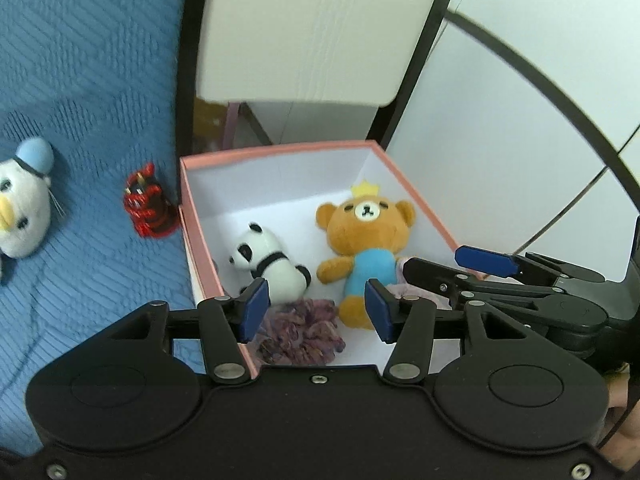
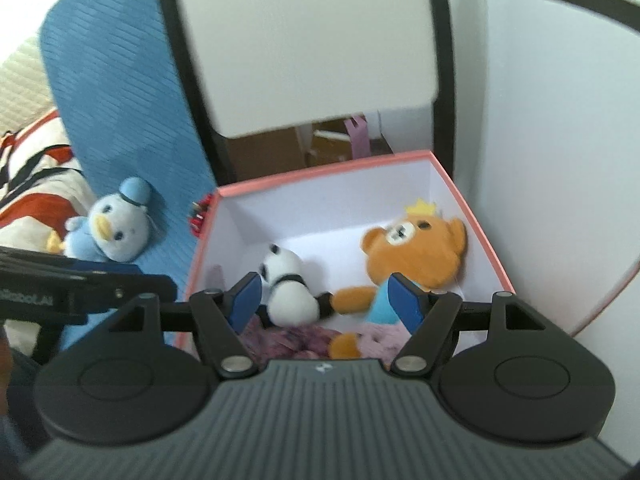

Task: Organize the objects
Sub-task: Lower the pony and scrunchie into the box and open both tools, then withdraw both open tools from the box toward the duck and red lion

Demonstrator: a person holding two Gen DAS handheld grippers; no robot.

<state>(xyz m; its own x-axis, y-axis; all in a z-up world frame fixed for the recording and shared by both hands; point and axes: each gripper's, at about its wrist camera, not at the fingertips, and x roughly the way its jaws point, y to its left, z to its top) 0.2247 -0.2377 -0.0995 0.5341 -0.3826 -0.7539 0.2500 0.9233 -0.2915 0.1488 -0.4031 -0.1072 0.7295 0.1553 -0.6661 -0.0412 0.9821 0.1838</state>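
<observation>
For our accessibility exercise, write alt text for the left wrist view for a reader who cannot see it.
An open pink box holds a panda plush, a brown bear plush and a purple scrunchie. The left tongs hover open above it. A penguin plush and a red trinket lie on the blue blanket.

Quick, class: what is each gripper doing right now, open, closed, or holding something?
Left gripper: open, holding nothing, above the pink box.
Right gripper: open, holding nothing, also over the box.
</observation>
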